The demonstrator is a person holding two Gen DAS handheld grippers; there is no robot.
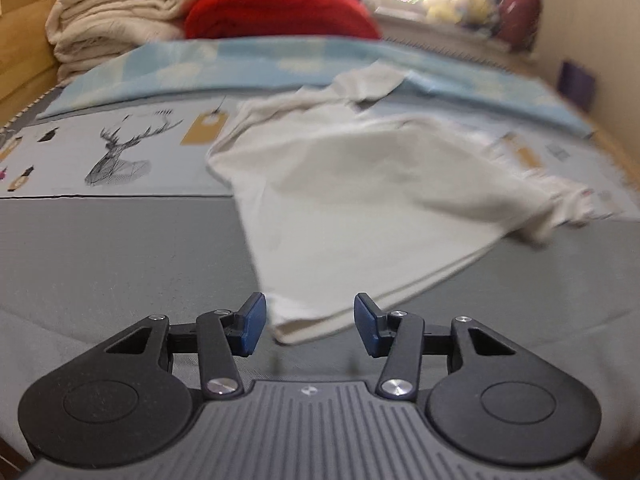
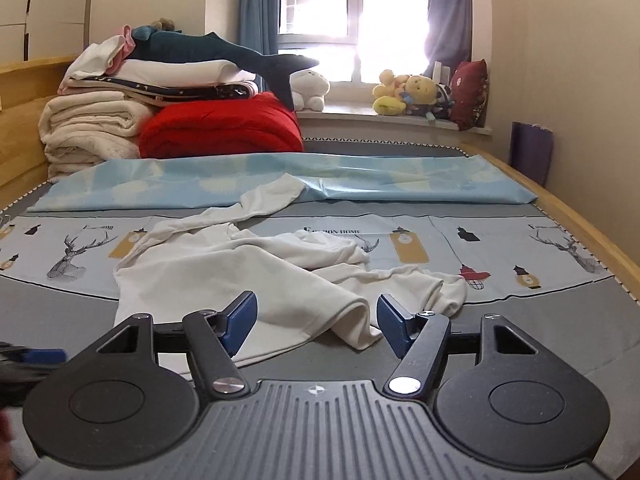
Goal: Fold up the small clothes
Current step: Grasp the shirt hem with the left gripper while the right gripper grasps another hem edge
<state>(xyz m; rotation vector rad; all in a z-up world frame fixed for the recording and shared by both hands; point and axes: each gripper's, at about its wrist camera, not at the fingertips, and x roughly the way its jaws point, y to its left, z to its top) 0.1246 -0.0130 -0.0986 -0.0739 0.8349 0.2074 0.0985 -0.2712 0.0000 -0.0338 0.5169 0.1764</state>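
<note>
Left gripper (image 1: 310, 324) agape over near corner of rumpled white garment (image 1: 360, 184); right gripper (image 2: 316, 326) agape, hem fold between pads, contact unclear; left view blurred.

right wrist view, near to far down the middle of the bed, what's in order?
Right hand-held gripper → white garment → deer-print sheet strip → light blue cloth → red quilt → window.

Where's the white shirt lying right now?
The white shirt lies crumpled mid-bed on the grey sheet, its top over the deer-print band, one sleeve reaching the blue cloth. Its near hem lies just ahead of both open tongs.
</note>
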